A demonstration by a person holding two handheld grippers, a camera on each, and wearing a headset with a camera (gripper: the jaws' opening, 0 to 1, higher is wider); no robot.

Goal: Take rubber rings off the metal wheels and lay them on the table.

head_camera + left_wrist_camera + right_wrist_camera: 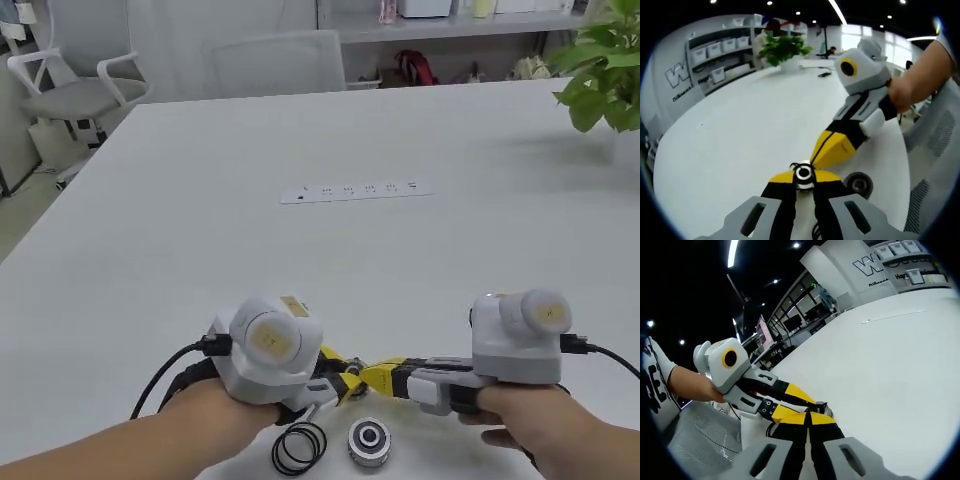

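Note:
My left gripper (803,178) is shut on a small metal wheel (804,173), held just above the white table (300,270). The right gripper (809,416) comes in from the other side, jaws pressed together, with its yellow tips against that wheel's (821,409) rim. Whether a rubber ring is pinched there is hidden. In the head view both grippers meet tip to tip, the left gripper (340,372) beside the right gripper (373,378), near the table's front edge. Just in front of them lie a second metal wheel (370,440) and a few loose black rubber rings (298,447).
A flush socket strip (355,190) sits mid-table. A potted plant (600,75) stands at the far right corner. White chairs (70,85) and shelves stand behind the table. The second wheel (858,184) lies close to the table's front edge.

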